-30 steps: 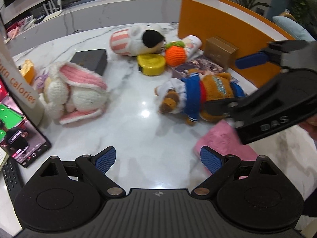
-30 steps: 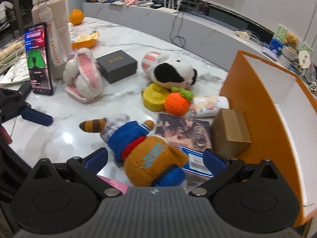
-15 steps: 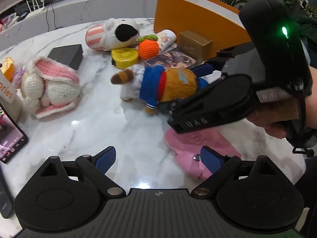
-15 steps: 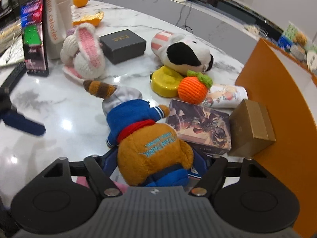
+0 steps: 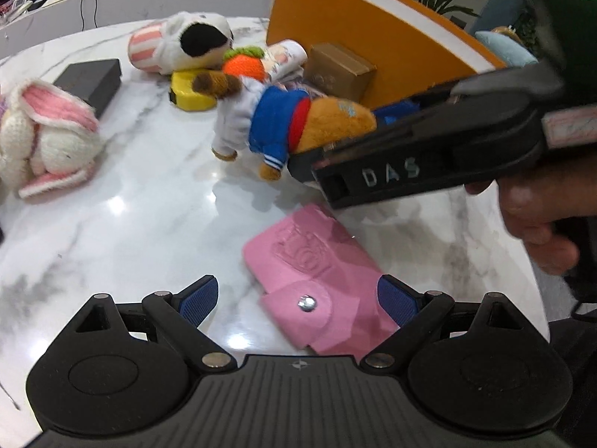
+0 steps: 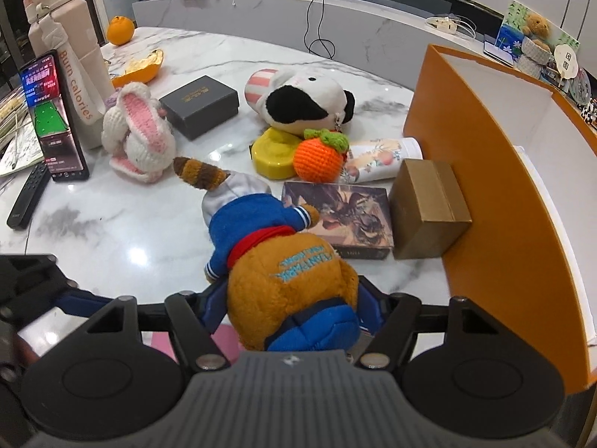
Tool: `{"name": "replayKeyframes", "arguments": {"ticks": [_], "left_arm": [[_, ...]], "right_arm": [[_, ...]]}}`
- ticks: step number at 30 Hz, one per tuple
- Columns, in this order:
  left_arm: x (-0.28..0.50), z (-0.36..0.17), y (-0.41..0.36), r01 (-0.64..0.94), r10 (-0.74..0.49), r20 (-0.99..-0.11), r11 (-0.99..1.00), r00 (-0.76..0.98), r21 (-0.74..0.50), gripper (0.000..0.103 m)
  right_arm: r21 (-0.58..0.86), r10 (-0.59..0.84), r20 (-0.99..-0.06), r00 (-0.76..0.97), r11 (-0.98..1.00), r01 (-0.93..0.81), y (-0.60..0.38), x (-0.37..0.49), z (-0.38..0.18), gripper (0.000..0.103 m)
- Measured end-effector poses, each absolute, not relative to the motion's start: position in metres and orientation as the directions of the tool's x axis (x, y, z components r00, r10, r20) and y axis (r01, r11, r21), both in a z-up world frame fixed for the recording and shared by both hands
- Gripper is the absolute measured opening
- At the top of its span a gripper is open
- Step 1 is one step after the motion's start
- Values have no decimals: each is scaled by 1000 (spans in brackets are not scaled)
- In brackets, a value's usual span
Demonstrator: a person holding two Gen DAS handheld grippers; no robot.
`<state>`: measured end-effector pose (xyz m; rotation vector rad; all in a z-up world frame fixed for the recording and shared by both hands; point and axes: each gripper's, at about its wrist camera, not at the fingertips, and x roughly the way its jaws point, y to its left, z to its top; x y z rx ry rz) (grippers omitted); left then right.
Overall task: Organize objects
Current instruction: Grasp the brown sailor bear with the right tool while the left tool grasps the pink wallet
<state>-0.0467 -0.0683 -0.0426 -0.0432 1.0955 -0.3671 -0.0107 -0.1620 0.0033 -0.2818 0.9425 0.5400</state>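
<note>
Left wrist view: left gripper [image 5: 298, 298] jaws wide, nothing held, now over the pink pouch [image 5: 317, 272], which lies on the marble table [image 5: 130, 224] near the orange box [image 5: 373, 48].

Right wrist view: right gripper [image 6: 287, 310] has just closed on the bear plush [image 6: 276, 261] beside the orange box; likely goes in next.

Count: three plush toys, one crochet orange [image 6: 321, 156], three small boxes.
</note>
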Motion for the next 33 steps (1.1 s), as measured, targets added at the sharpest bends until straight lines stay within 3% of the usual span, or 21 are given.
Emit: {"name": "replayKeyframes", "arguments": {"ticks": [10, 15, 22, 33], "left_arm": [[-54, -58, -105, 217, -199, -839, 971, 506, -100, 103], [-55, -63, -115, 297, -164, -837, 955, 522, -3, 103], [-43, -60, -84, 439, -264, -858, 897, 441, -50, 103], [-34, -59, -48, 432, -272, -868, 899, 416, -74, 102]], "right_arm": [[-4, 308, -817, 488, 843, -539, -176, -19, 9, 71], [-30, 286, -828, 482, 836, -547, -182, -21, 6, 71], [-49, 251, -866, 433, 818, -573, -197, -27, -3, 71], [-118, 186, -893, 410, 782, -612, -198, -38, -10, 82]]}}
